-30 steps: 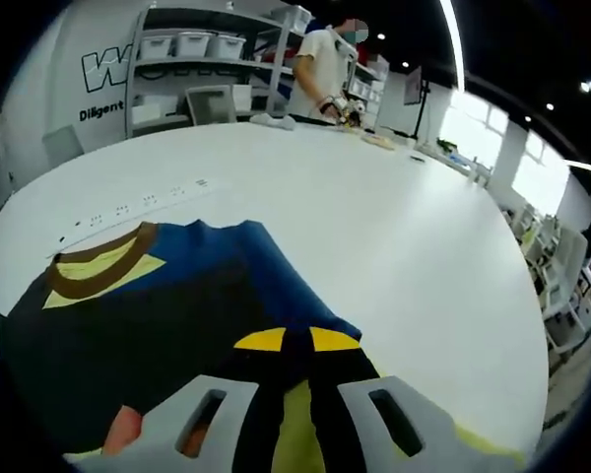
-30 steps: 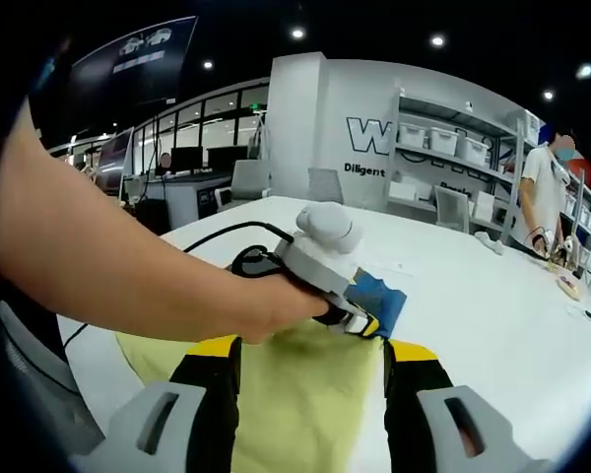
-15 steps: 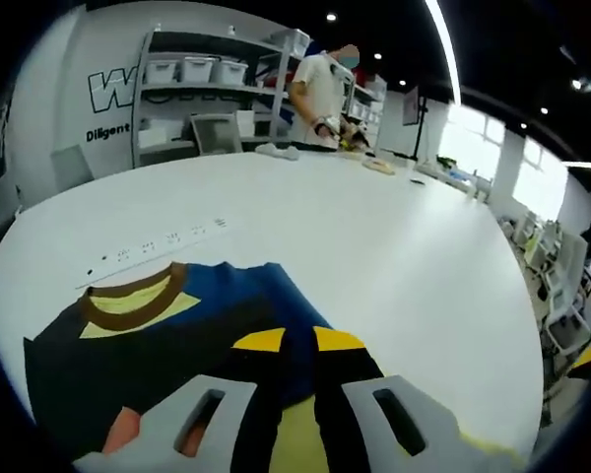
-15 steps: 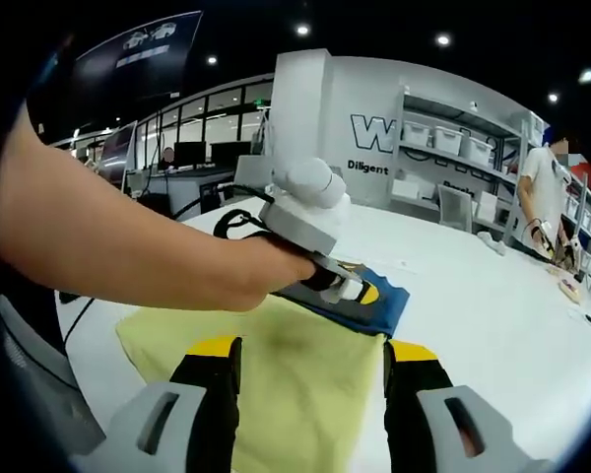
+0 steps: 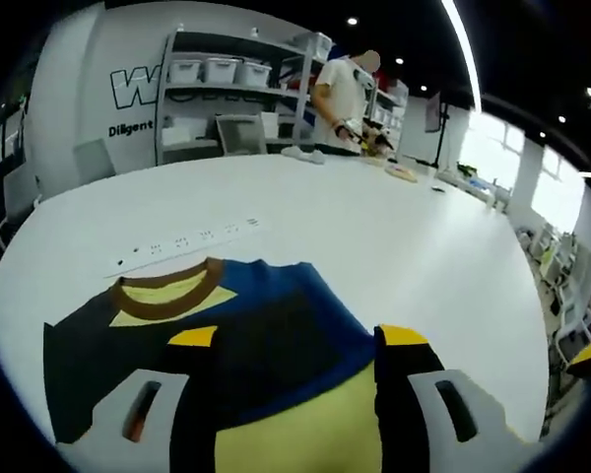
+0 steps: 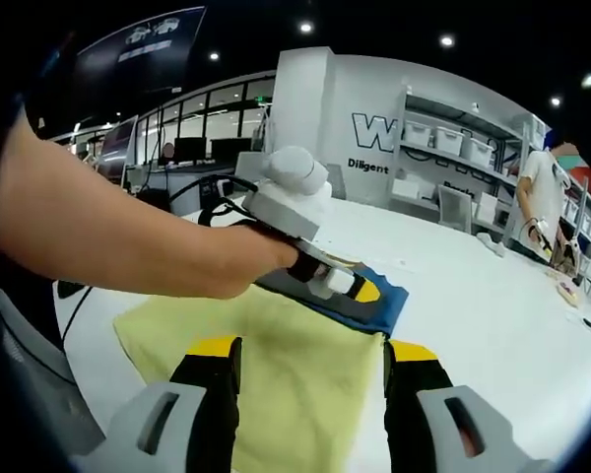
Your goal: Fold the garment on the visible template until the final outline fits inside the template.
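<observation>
A navy and blue shirt (image 5: 276,335) with a brown collar (image 5: 163,296) lies flat on the white table (image 5: 424,246). Its near edge lies on a yellow-green sheet (image 5: 300,429). My left gripper (image 5: 297,340) is open, its yellow-tipped jaws spread wide above the shirt with nothing between them. In the right gripper view a person's arm holds the left gripper (image 6: 347,287) just over the shirt's blue corner (image 6: 382,299). My right gripper (image 6: 313,350) is open, its jaws standing apart over the yellow-green sheet (image 6: 295,370).
A row of sockets (image 5: 187,239) runs across the table beyond the collar. A person (image 5: 347,94) works at a far table beside shelves with bins (image 5: 217,74). A black cable (image 6: 212,212) lies on the table at the left.
My left gripper's jaws were shut on the shirt's dark fabric and now stand wide apart, and the fabric lies flat. The right gripper has stayed put.
</observation>
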The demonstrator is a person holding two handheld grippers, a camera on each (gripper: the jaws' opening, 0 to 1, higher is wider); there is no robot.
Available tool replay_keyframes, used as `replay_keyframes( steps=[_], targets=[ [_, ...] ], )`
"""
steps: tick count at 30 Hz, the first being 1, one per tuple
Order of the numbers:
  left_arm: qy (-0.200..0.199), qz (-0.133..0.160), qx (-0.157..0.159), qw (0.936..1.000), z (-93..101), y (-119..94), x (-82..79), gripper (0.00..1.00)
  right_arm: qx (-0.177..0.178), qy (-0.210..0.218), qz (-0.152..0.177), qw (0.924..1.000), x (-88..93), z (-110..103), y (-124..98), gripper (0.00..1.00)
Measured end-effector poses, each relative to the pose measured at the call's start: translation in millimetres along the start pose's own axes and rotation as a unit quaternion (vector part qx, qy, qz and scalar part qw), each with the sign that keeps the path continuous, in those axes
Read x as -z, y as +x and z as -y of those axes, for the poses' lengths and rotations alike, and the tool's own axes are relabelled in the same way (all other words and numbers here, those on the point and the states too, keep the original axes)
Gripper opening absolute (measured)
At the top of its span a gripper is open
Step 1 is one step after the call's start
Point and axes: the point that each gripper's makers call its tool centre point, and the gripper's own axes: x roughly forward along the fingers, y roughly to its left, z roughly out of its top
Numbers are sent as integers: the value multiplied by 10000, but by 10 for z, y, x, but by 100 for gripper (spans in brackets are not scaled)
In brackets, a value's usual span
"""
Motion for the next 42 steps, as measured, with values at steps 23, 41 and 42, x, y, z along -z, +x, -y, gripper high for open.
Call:
replay_keyframes(
  steps=[23, 41, 42],
  targets=[
    [123, 521, -456, 9975, -487, -841, -101, 64, -183, -188, -83, 9996, 39, -122, 30, 55],
    [252, 831, -648, 9941, -598, -1804, 111, 62, -300, -331, -153, 9989, 65, -216, 49, 55],
    [298, 824, -662, 9940, -590, -1833, 123, 62, -306, -338, -151, 9988, 64, -221, 46, 55]
  ],
)
